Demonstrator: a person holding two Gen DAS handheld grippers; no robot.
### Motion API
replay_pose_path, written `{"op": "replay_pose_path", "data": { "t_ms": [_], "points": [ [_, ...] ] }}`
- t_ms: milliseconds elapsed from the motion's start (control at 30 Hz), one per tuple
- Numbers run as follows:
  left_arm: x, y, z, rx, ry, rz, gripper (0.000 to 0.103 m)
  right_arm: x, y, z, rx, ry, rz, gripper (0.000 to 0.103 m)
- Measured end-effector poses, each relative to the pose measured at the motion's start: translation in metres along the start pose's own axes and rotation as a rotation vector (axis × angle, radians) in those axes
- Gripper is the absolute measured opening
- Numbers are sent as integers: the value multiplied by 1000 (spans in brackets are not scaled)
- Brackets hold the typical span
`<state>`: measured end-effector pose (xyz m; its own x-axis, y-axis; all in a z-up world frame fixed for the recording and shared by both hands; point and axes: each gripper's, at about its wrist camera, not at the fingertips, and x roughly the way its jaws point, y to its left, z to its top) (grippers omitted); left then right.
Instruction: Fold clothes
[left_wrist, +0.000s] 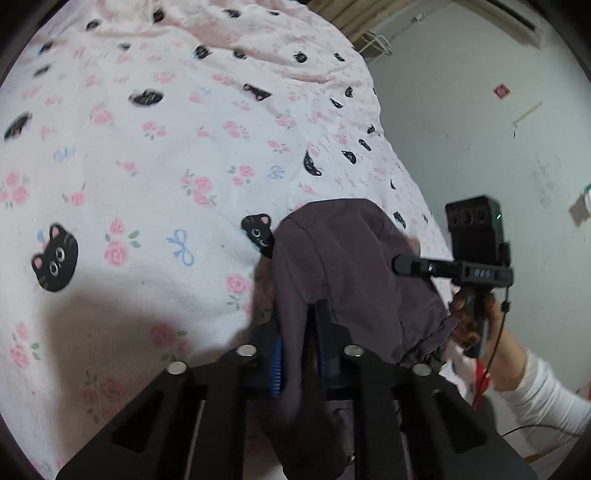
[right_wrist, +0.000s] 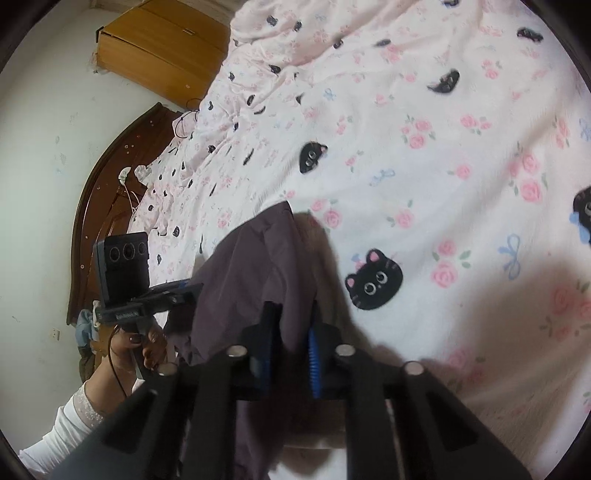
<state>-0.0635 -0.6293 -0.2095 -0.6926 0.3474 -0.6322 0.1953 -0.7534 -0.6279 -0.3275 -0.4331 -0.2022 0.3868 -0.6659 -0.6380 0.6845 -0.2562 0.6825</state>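
left wrist view: purple garment (left_wrist: 343, 266) hangs bunched above the bed (left_wrist: 147, 166), left gripper (left_wrist: 299, 354) and right gripper (right_wrist: 290, 350) jaws each clamped on it; fold stage unclear.

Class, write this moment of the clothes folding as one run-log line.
left gripper: shut on purple garment | right gripper: shut on purple garment | garment lifted above floral cat-print bedsheet

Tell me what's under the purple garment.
The purple garment hangs from both grippers, left gripper and right gripper, above the cat-print bedsheet. Whatever its folds cover stays hidden.
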Motion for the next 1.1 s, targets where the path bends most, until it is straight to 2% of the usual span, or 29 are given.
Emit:
{"op": "replay_pose_path", "data": {
  "t_ms": [33, 267, 467, 733, 967, 1100],
  "points": [
    [-3, -3, 0, 9, -8, 4, 5, -3, 4, 1, -10, -10, -7, 10],
    [-31, -30, 1, 65, -56, 21, 5, -37, 45, -2, -109, -73, -9, 8],
    [-68, -57, -16, 107, -57, 23, 5, -68, 88, -21, -215, -85, -8, 7],
    [-99, -97, -57, 181, -35, 50, 5, -96, 145, -79, -396, -24, -33, 7],
    [-115, -132, -112, 249, -13, 79, 5, -106, 165, -139, -470, 22, -58, 7],
    [-113, -138, -150, 256, 4, 84, 5, -101, 167, -176, -502, 46, -82, 7]
  ]
}}
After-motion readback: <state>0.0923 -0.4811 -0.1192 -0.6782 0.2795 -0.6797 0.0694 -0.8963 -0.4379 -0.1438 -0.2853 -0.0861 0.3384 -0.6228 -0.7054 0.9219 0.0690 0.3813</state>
